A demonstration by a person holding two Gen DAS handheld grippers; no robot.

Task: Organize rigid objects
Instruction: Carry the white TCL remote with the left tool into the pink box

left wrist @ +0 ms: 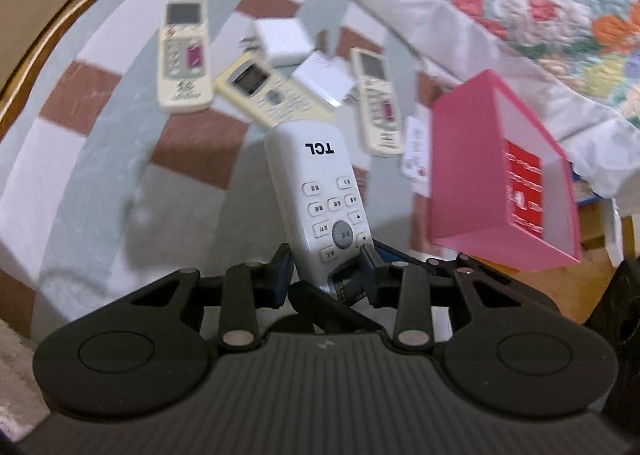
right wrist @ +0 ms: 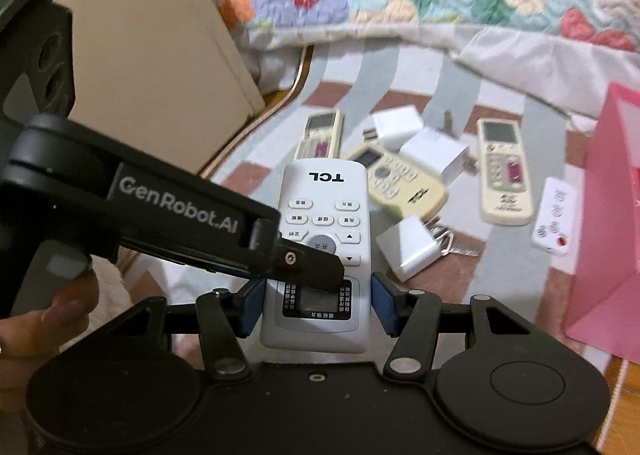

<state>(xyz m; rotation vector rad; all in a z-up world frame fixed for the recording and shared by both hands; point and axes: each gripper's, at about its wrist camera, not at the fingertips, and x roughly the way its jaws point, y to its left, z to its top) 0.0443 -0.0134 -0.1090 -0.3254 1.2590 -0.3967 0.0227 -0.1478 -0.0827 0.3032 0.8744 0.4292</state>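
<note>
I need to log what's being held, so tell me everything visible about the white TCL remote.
The white plastic TCL remote control is a long rounded slab with small white buttons, a grey round centre button and a display at its near end. It is lifted above the striped cloth, logo end away. The right gripper clamps its sides; the left gripper pinches its display end.

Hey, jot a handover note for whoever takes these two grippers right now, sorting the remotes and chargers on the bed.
Left gripper: shut on the white TCL remote control, near its display end.
Right gripper: shut on the same remote, across its width.
Open pink cardboard box: right of the pile, something red inside.
Done: that one remote is held above the striped bedsheet.
Left: three cream remotes, white charger blocks, and a small white remote with a red button, all loose on the sheet.
</note>
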